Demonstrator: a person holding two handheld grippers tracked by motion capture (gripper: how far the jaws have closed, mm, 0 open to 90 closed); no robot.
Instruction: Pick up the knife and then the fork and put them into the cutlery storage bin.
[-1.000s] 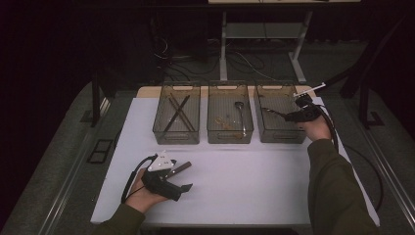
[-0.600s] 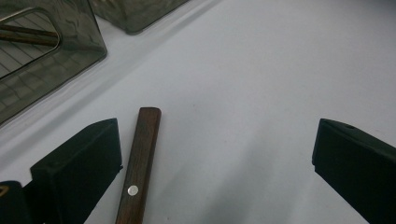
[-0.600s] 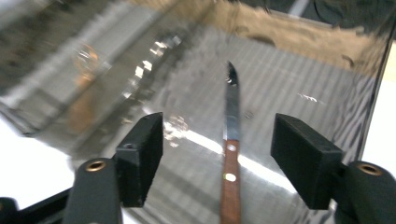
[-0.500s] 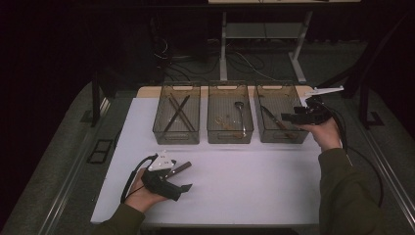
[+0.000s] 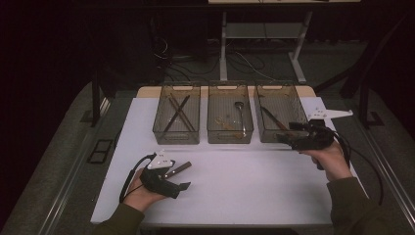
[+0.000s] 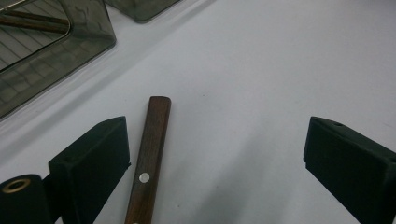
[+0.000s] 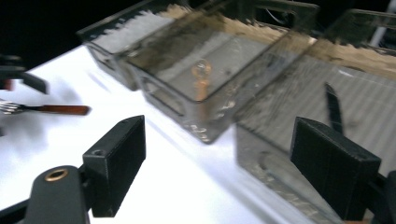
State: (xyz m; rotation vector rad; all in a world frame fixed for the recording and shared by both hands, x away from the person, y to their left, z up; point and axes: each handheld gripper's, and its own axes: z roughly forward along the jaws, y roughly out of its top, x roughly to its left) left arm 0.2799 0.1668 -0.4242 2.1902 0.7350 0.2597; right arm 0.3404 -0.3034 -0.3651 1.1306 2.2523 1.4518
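Wooden fork handle (image 6: 148, 163) points straight ahead between parted left tongs (image 6: 224, 158); right tongs (image 7: 233, 163) apart.

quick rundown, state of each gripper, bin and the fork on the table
left gripper: open, jaws either side of the fork handle
right gripper: open, empty
fork: flat on the table
left bin: holds crossed sticks
middle bin: holds a spoon
right bin: holds a dark utensil
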